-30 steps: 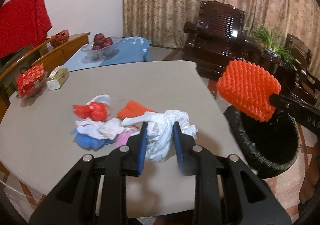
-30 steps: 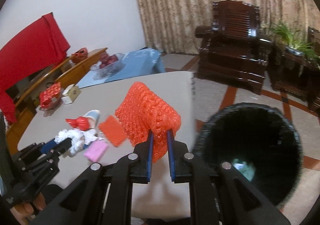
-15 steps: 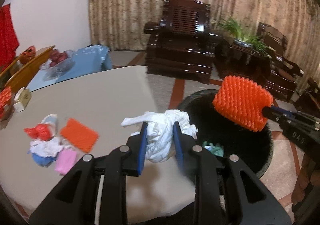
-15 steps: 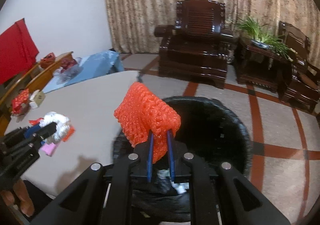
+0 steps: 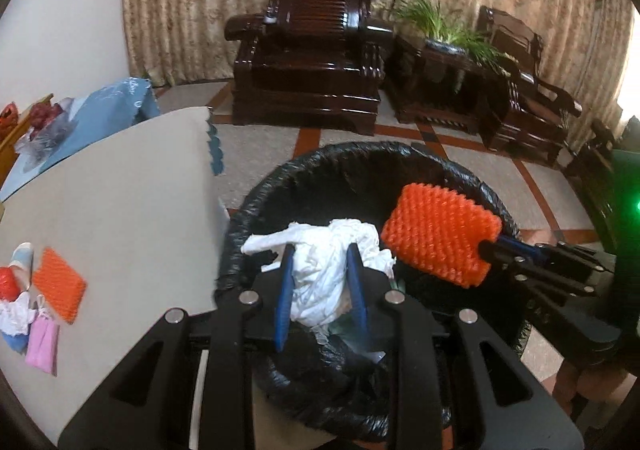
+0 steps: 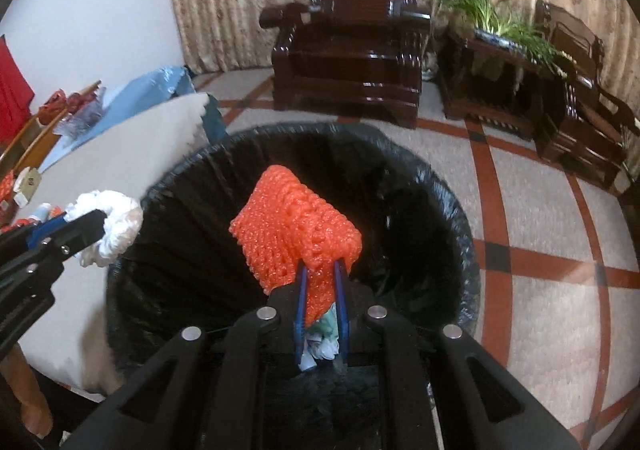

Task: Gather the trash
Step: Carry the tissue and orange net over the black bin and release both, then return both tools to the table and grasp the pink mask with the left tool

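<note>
My left gripper (image 5: 320,256) is shut on a crumpled white tissue wad (image 5: 320,274) and holds it over the black-lined trash bin (image 5: 320,162). Beside it, my right gripper (image 6: 320,270) is shut on an orange foam net (image 6: 292,226), also above the bin's (image 6: 440,186) opening. In the left wrist view the orange net (image 5: 440,234) hangs to the right of the tissue. In the right wrist view the tissue (image 6: 116,222) shows at the bin's left rim. Some pale trash (image 6: 320,342) lies at the bin's bottom.
On the grey table (image 5: 120,190) to the left lie another orange net (image 5: 60,284), a pink piece (image 5: 42,338), white and blue scraps and a red item (image 5: 8,284). Dark wooden armchairs (image 5: 312,50) and a plant (image 5: 440,18) stand behind on the tiled floor.
Both grippers have swung right from over the table to above the bin and sunk, each still holding its piece; the trash pile has slid to the far left of view.
</note>
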Motion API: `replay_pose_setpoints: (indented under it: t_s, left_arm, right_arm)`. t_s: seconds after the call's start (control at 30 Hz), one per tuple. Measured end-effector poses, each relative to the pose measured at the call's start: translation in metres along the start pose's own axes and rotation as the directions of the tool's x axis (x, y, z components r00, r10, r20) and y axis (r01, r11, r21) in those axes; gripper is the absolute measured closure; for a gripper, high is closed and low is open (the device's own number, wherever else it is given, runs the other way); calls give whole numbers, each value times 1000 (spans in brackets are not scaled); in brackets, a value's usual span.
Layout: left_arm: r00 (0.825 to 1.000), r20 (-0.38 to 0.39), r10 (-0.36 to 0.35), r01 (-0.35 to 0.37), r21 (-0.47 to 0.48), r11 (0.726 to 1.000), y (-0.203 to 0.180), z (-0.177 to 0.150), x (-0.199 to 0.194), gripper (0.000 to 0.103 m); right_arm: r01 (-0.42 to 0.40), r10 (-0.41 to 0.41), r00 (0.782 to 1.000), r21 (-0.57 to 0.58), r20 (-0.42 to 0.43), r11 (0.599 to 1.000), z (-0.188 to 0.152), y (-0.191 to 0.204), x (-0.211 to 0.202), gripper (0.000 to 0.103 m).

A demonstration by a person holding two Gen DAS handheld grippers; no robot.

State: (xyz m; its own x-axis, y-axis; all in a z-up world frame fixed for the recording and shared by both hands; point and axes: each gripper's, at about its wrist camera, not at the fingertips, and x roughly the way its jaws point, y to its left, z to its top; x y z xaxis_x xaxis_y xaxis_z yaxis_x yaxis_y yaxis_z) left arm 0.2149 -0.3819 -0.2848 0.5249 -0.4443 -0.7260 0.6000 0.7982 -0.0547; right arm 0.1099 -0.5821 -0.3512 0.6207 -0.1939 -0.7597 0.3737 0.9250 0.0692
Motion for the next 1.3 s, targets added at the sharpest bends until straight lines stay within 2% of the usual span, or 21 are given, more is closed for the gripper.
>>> replay_pose_setpoints:
  t_s: [0.03, 0.07, 0.1, 0.13, 0.2, 0.27, 0.3, 0.57, 0.63, 0.77, 0.83, 0.9, 1.13, 1.3]
  left_arm:
    - [1000, -10, -6, 6, 3, 1000, -3, -1, 6, 73]
    - [1000, -19, -13, 13, 1, 1000, -3, -1, 10, 69]
    - [999, -33, -27, 27, -5, 1000, -3, -2, 16, 61]
    - [999, -33, -21, 21, -7, 1000, -3, -2, 18, 54]
    - [999, -33, -13, 12, -4, 1000, -2, -3, 19, 46]
    - [1000, -30, -9, 8, -8, 1000, 0, -4, 15, 36]
    - [1000, -21, 1, -1, -9, 1000, 2, -5, 12, 31]
    - [1000, 16, 5, -5, -33, 999, 25, -8, -23, 25]
    - [999, 28, 24, -23, -41, 999, 34, -12, -37, 20]
    - [997, 42, 70, -67, -69, 995, 67, -24, -64, 20]
    - [994, 40, 100, -96, -91, 991, 87, -31, -77, 20]
    - [990, 39, 133, -128, -112, 985, 110, -40, -89, 18]
    - [957, 29, 287, -278, -179, 944, 203, -74, -131, 18]
    - [933, 4, 359, -346, -256, 903, 263, -94, -145, 18]
  right_arm:
    - [4, -4, 1000, -1, -11, 1000, -1, -1, 5, 89]
    - [6, -6, 1000, 1, -27, 1000, -2, -2, 10, 83]
    - [9, -9, 999, 12, -42, 1000, -3, -4, 15, 79]
    - [15, -14, 999, 20, -42, 1000, -5, -9, 17, 78]
    - [19, -18, 999, 32, -46, 999, -6, -12, 16, 73]
    - [26, -25, 999, 41, -40, 999, -8, -11, 13, 61]
    - [32, -31, 999, 43, -36, 999, -9, -12, 10, 60]
    - [20, -20, 1000, 67, 1, 998, -2, -4, -19, 57]
    - [4, -5, 1000, 72, 19, 997, 0, 3, -30, 57]
    - [-36, 34, 998, 34, 48, 999, -1, 33, -49, 56]
    - [-63, 63, 996, 4, 57, 998, -2, 53, -57, 53]
    - [-91, 92, 993, -28, 67, 996, -4, 76, -64, 46]
    - [-184, 201, 976, -177, 84, 967, -10, 173, -76, 41]
    - [-254, 272, 960, -213, 62, 943, -9, 229, -66, 41]
